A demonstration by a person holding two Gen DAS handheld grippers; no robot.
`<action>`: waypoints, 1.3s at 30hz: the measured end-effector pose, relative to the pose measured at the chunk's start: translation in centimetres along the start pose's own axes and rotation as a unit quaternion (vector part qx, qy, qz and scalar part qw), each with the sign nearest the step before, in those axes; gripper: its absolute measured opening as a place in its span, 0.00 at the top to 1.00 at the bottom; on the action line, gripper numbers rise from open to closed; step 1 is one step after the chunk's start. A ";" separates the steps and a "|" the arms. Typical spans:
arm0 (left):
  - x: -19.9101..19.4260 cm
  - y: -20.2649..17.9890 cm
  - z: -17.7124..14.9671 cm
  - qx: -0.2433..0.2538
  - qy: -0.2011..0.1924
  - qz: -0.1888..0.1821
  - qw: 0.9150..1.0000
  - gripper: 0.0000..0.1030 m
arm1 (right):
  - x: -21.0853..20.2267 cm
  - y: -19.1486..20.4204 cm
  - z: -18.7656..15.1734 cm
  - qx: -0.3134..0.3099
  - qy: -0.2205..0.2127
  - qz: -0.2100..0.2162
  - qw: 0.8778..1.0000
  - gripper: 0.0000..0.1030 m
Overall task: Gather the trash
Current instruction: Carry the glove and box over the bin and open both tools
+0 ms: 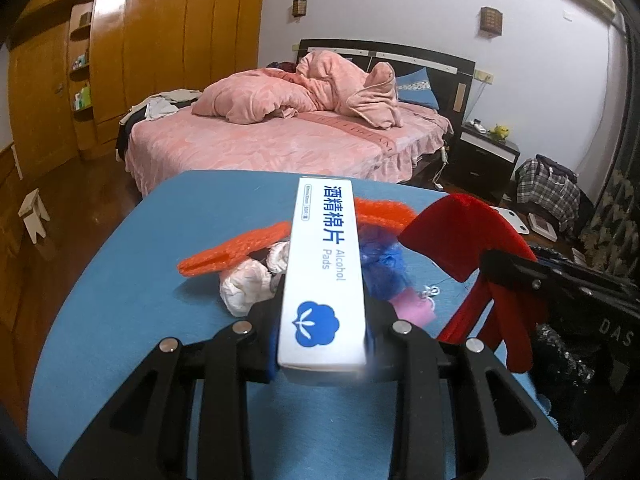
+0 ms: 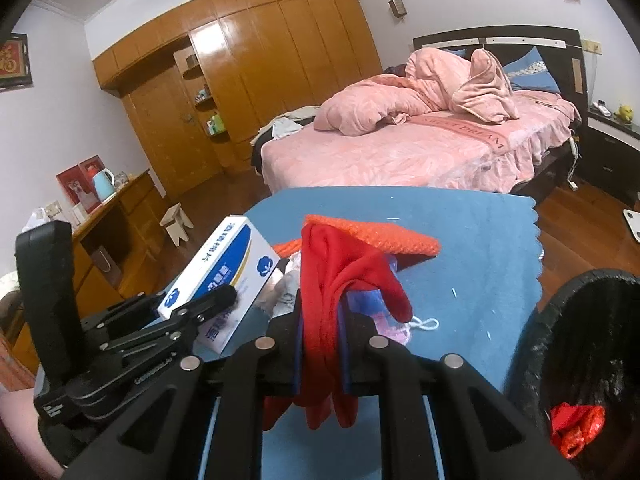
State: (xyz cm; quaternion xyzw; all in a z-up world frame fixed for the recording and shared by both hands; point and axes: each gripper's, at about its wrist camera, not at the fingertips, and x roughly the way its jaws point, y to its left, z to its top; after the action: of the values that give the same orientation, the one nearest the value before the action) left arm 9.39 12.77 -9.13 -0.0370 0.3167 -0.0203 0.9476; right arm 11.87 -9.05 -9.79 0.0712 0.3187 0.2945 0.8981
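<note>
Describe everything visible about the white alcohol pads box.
The alcohol pads box is a long white carton, apparently cardboard, with blue Chinese lettering, "Alcohol Pads" and a blue cotton-flower logo. It looks closed and undented. The left tongs clamp its near end, holding it raised and angled over the blue cloth, above the trash pile.

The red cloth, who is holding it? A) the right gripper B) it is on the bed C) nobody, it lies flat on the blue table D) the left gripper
A: the right gripper is shut on the red cloth, which hangs down between its fingers, while the left gripper holds the white alcohol pads box.
</note>
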 end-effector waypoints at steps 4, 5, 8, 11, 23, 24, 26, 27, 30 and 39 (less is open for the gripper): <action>-0.7 -0.9 0.0 0.005 -0.004 -0.008 1.000 0.71 | -1.5 -0.2 -0.3 0.001 -0.007 -0.005 1.000 0.86; -0.8 -1.0 0.0 0.006 -0.004 -0.010 1.000 0.71 | -2.1 -0.3 -0.4 0.002 -0.010 -0.008 1.000 0.86; -1.1 -1.8 0.2 0.009 -0.005 -0.019 1.000 0.71 | -3.4 -0.9 -0.4 0.010 -0.019 -0.015 1.000 0.86; -1.5 -2.7 0.4 0.013 -0.009 -0.027 1.000 0.71 | -4.8 -1.6 -0.5 0.014 -0.028 -0.026 0.999 0.86; -1.6 -7.6 1.3 0.041 -0.017 -0.069 0.997 0.71 | -9.7 -5.2 -0.9 0.035 -0.060 -0.086 0.994 0.86; -1.6 -8.2 1.4 0.045 -0.017 -0.074 0.996 0.71 | -10.0 -5.5 -1.0 0.037 -0.062 -0.090 0.993 0.86; -1.5 -9.0 1.4 0.049 -0.018 -0.080 0.995 0.71 | -10.8 -6.4 -1.1 0.042 -0.067 -0.101 0.992 0.86; -1.4 -9.5 1.5 0.052 -0.018 -0.084 0.995 0.71 | -11.2 -6.8 -1.1 0.044 -0.070 -0.108 0.991 0.86; -1.1 -10.8 1.6 0.060 -0.017 -0.096 0.993 0.71 | -12.3 -8.2 -1.3 0.050 -0.074 -0.127 0.988 0.86; 0.0 -14.7 1.9 0.080 -0.017 -0.127 0.989 0.71 | -14.8 -11.8 -1.8 0.066 -0.075 -0.176 0.979 0.86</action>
State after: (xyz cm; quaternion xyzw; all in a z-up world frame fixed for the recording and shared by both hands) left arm 10.31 -1.79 -6.40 -0.0009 0.2910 -0.1650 0.9424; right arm 7.26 -27.32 -7.08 0.0952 0.2769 0.1038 0.9505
